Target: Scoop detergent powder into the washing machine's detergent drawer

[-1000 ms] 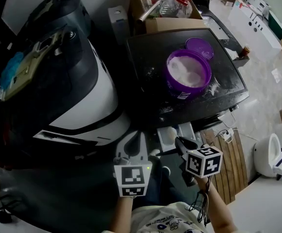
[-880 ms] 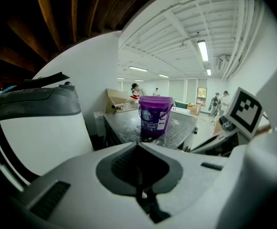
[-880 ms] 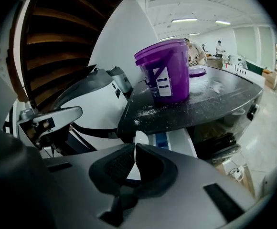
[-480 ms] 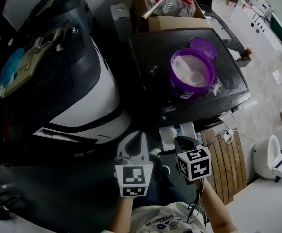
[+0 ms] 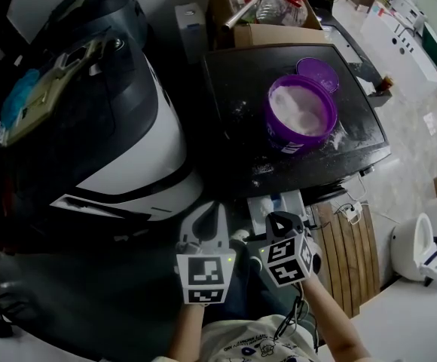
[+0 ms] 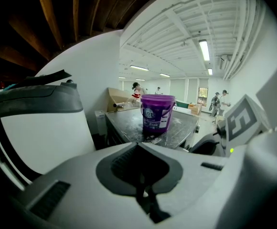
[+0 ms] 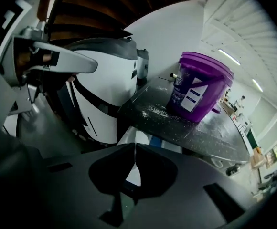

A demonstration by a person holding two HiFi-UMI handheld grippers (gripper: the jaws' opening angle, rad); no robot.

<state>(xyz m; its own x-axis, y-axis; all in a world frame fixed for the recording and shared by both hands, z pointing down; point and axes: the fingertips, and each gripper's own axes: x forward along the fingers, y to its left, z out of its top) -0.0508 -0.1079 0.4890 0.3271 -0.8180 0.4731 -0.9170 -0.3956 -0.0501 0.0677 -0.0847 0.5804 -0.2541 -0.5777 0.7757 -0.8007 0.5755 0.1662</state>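
Spillage is your likeliest trouble. The tub (image 5: 300, 115) stands open on the tabletop (image 5: 230, 145), so a hard nudge from a gripper could tip it or slop powder out. Loose powder (image 5: 239, 111) dusts the surface beside it. No scoop shows in any view, so you may have to look for one first. Both grippers hang low, well short of the tub. The left gripper (image 6: 138, 146) has its fingers pressed together on nothing, and so does the right gripper (image 7: 133, 149). The tub is purple, round and labelled, with white powder inside. Its lid (image 5: 316, 74) lies just behind it. The washer (image 5: 154, 138) stands left of the tabletop.
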